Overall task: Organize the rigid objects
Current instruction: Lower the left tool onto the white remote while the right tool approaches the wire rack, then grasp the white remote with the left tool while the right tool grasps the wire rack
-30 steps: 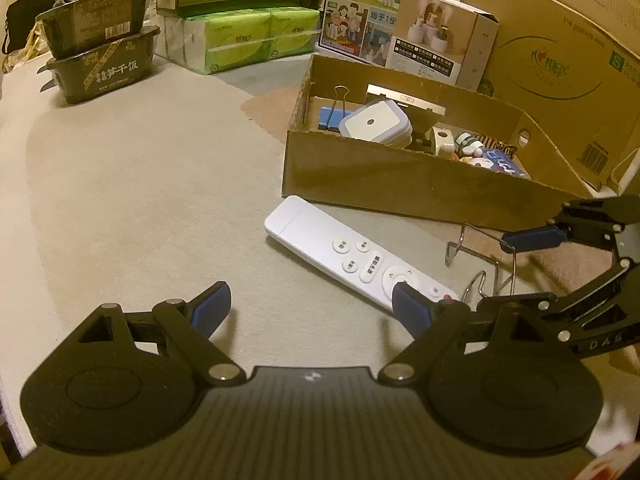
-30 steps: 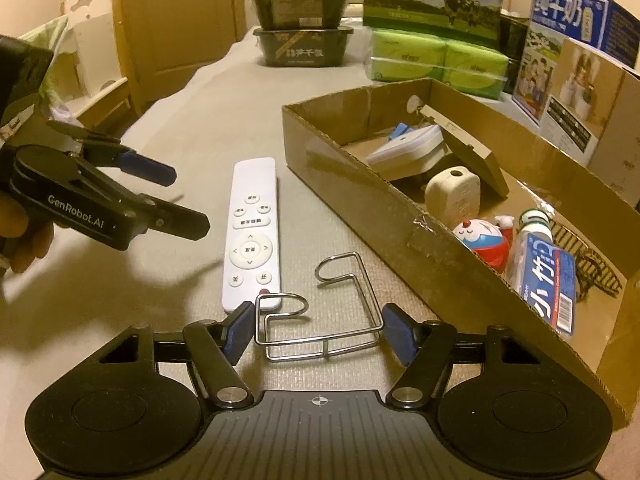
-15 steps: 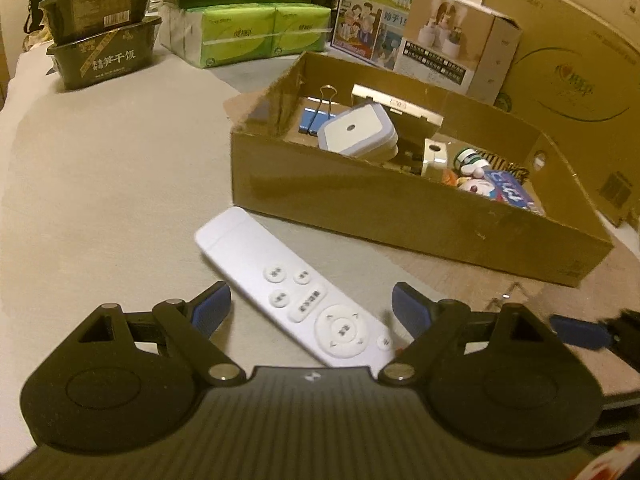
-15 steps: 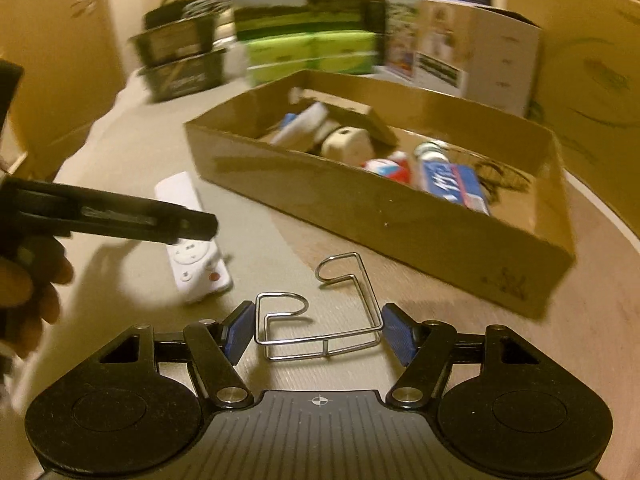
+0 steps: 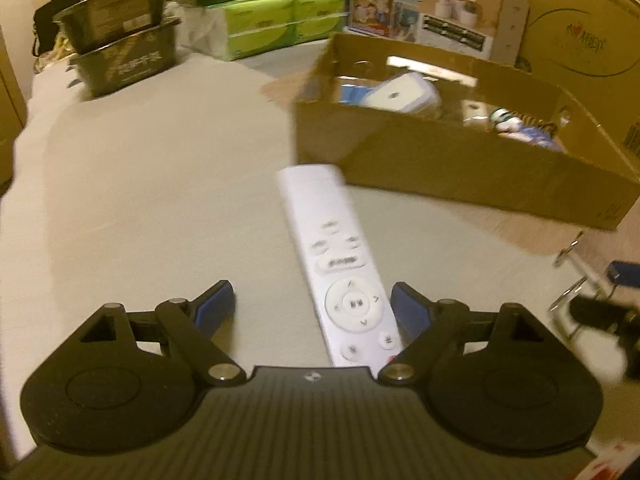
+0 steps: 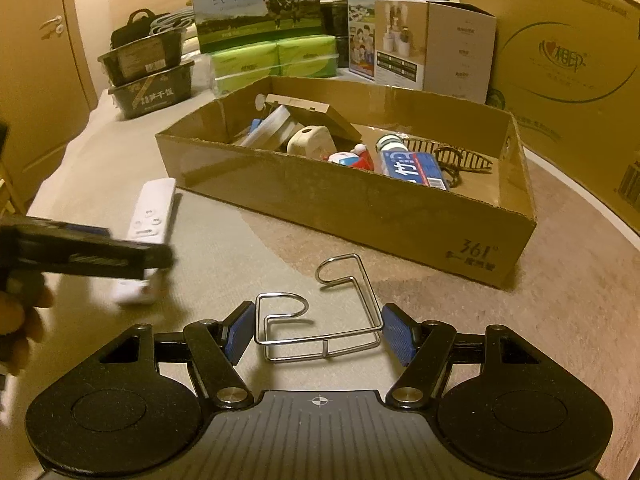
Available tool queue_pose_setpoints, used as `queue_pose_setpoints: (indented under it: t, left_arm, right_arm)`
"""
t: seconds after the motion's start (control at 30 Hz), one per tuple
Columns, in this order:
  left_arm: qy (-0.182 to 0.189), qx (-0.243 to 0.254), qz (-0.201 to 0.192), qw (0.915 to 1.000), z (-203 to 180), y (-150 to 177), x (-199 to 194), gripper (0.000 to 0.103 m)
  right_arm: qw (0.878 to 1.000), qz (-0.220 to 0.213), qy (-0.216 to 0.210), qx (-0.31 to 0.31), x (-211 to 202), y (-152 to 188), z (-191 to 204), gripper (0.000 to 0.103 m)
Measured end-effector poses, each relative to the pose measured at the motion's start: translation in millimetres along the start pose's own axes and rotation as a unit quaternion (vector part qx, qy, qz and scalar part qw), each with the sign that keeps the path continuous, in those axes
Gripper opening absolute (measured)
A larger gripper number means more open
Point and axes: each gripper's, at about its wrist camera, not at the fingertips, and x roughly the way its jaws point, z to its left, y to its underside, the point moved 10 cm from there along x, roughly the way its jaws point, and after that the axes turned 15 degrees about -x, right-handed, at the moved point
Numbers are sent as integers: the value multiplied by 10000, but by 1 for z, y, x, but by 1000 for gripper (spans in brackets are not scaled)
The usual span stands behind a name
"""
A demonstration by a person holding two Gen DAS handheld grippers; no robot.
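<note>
A white remote control (image 5: 338, 264) lies on the beige table, its near end between the fingers of my open left gripper (image 5: 312, 310), close to the right pad. It also shows in the right wrist view (image 6: 150, 216), partly behind the left gripper (image 6: 86, 250). A bent wire rack (image 6: 320, 320) lies on the table between the blue pads of my right gripper (image 6: 318, 334), which is open around it; whether the pads touch the wire is unclear. The wire rack (image 5: 576, 276) and a right fingertip (image 5: 622, 274) show at the left wrist view's right edge.
An open cardboard box (image 6: 400, 224) (image 5: 460, 164) stands behind both objects, holding a white case, toothpaste, a hair clip and other small items. Black trays (image 6: 148, 76), green tissue packs (image 6: 276, 60), milk cartons (image 6: 256, 4) and large boxes (image 6: 560, 60) line the back.
My left gripper has swung around and come down over the remote, which now lies lengthwise between its fingers. My right gripper has turned toward the cardboard box, the wire rack staying between its pads.
</note>
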Motion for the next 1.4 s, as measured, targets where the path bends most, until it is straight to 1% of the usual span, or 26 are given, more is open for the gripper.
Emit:
queue_pose_setpoints:
  t: [0.1, 0.17, 0.23, 0.3, 0.37, 0.43, 0.53, 0.57, 0.6, 0.7, 0.83, 0.97, 1.1, 1.23, 1.4]
  left_arm:
    - [124, -65, 1, 9999, 15, -1, -3, 80]
    - [233, -21, -1, 9997, 16, -3, -4, 79]
    - [420, 51, 20, 9991, 12, -6, -3, 77]
    - [511, 228, 6, 9984, 6, -8, 0, 71]
    - [595, 382, -6, 9975, -1, -11, 4, 69]
    - [650, 513, -23, 9966, -6, -13, 8, 64]
    - [676, 658, -75, 9955, -10, -17, 12, 51]
    - [706, 665, -72, 9953, -11, -18, 13, 41]
    - [740, 684, -64, 9949, -13, -18, 12, 37]
    - [791, 776, -37, 9938, -16, -13, 7, 35]
    - [922, 927, 39, 9914, -19, 9, -11, 35]
    - [913, 972, -4, 9911, -18, 25, -25, 35]
    - [862, 900, -61, 9922, -18, 23, -24, 36]
    - [846, 906, -92, 9922, -22, 17, -18, 36]
    - [841, 907, -115, 9923, -23, 18, -16, 35]
  right_arm:
    - [10000, -5, 3, 57, -2, 1, 3, 68]
    - [10000, -3, -9, 72, -3, 1, 5, 68]
    - [10000, -1, -11, 60, -3, 1, 7, 68]
    - [10000, 3, -9, 60, -3, 1, 8, 68]
    - [10000, 5, 9, 61, -3, 1, 9, 68]
    - [10000, 1, 22, 69, -3, 1, 9, 68]
    - [10000, -10, 57, 78, -2, 0, 8, 68]
    - [9999, -18, 70, 78, -2, 0, 8, 68]
    - [9999, -23, 85, 82, -1, 0, 8, 68]
    - [9999, -24, 97, 92, -2, 0, 10, 68]
    - [9999, -28, 64, 122, -6, 2, 15, 68]
    - [9998, -38, 70, 184, -12, 8, 19, 68]
    - [9997, -56, 117, 222, -16, 12, 19, 68]
    - [9994, -71, 199, 262, -17, 13, 16, 68]
    - [9993, -88, 241, 269, -17, 14, 16, 68]
